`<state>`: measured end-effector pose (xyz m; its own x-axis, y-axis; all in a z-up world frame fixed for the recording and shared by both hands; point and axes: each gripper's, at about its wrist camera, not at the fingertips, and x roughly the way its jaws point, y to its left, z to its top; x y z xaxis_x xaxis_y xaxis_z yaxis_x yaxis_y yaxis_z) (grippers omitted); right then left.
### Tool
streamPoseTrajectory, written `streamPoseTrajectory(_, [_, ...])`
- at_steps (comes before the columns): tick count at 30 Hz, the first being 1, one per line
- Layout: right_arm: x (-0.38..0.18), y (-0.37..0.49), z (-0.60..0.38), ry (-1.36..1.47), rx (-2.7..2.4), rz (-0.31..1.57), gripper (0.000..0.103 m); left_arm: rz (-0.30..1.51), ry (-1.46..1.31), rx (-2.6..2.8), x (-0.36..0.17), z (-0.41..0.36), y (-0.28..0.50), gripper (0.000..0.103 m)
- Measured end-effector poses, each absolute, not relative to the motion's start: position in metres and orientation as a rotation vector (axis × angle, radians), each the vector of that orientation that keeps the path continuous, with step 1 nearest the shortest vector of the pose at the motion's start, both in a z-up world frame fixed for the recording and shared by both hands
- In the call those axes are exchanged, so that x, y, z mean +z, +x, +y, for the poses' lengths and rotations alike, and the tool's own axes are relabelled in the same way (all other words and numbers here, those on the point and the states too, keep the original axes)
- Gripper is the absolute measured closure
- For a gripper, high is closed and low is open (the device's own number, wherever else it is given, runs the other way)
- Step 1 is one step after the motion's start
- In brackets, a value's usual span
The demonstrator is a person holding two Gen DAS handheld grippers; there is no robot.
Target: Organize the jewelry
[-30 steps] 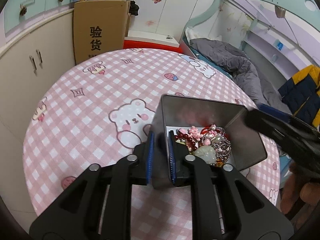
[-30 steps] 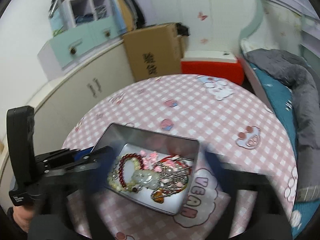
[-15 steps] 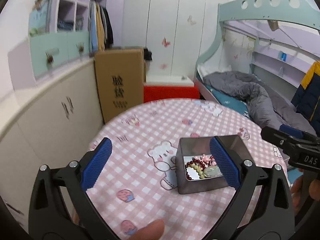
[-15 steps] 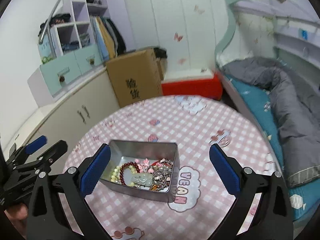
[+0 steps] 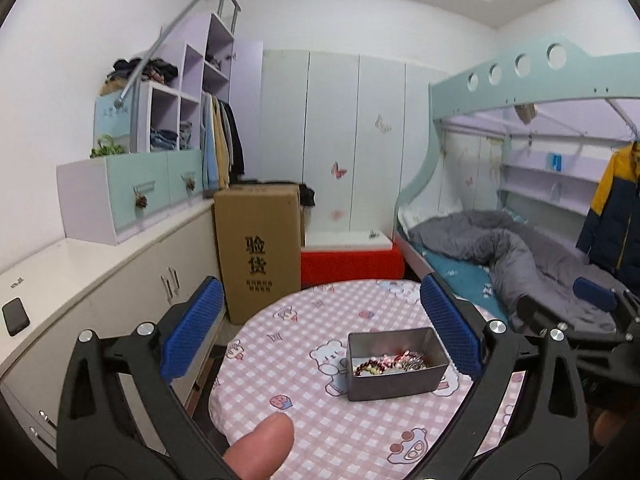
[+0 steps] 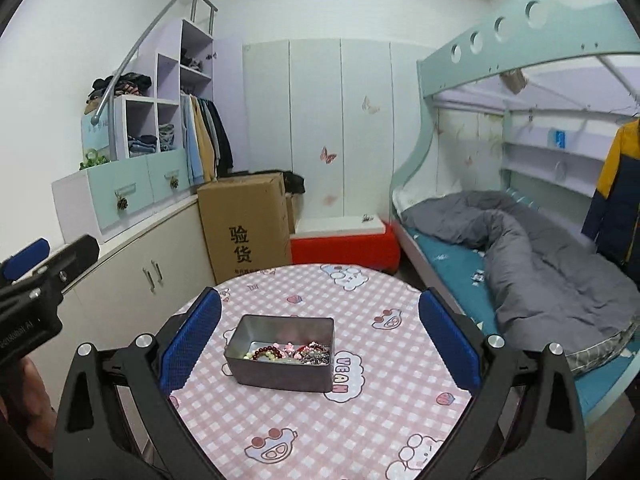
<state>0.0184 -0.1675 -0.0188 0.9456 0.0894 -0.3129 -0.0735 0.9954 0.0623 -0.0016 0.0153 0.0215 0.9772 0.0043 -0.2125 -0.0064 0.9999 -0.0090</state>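
- left gripper hangs above the table, jaws spread wide, nothing between them
- right gripper likewise gaping, holding nothing
- metal tin sits on the pink checked tablecloth, jewelry heaped inside, apart from both grippers

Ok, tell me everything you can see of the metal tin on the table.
The tin is a lidless rectangular box with rounded corners, of dull grey metal with a shinier inside. It stands upright and flat on the pink checked tablecloth, partly over a printed bear. Inside lies a tangled heap of jewelry: dark red and pale beads, pink pieces, silvery chains. The heap stays well below the rim. Neither hand-held gripper touches the tin; both stand open and apart from it.
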Motion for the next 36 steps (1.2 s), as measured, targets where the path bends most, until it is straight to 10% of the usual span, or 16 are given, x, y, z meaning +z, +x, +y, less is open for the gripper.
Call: streamPoseTrajectory(36, [-0.009, -0.026, -0.147, 0.036, 0.058, 0.247, 0.008, 0.174, -0.068, -0.013, 0.016, 0.027, -0.046, 0.006])
